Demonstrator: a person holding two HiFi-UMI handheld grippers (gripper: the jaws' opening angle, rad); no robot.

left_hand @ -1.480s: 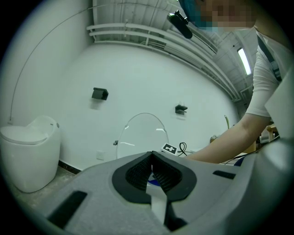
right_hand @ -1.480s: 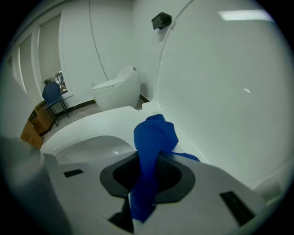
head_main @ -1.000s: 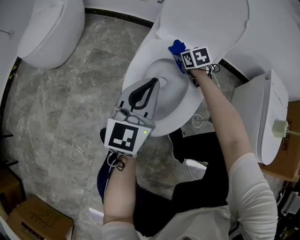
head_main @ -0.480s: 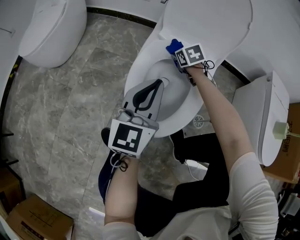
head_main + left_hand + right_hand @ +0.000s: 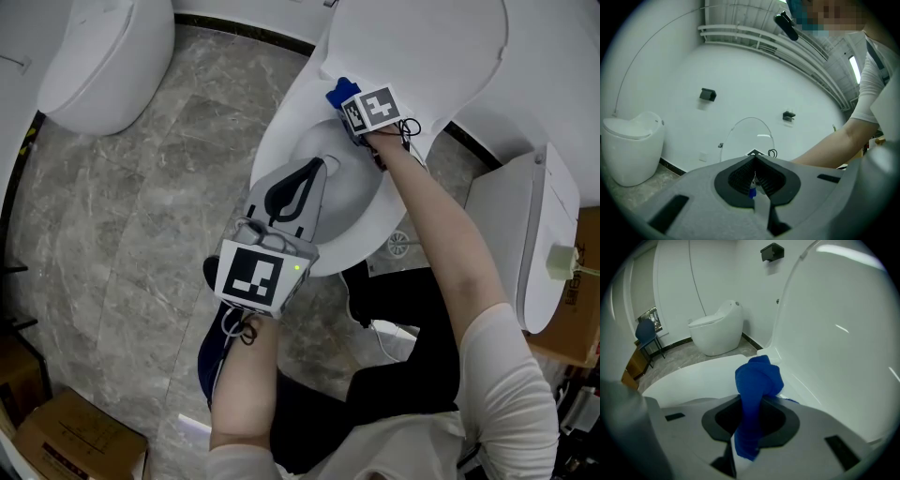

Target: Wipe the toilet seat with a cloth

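Backward along the toilet seat (image 5: 272,150) went my right gripper (image 5: 349,120), jaws pinching the blue cloth (image 5: 337,94). My left gripper (image 5: 298,183) holds nothing, jaws closed. Most of the seat seems left to wipe.

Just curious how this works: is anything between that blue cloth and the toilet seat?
Nothing visible. The right gripper holds the blue cloth right at the back of the toilet seat, beside the raised lid; the left gripper hangs shut over the bowl.
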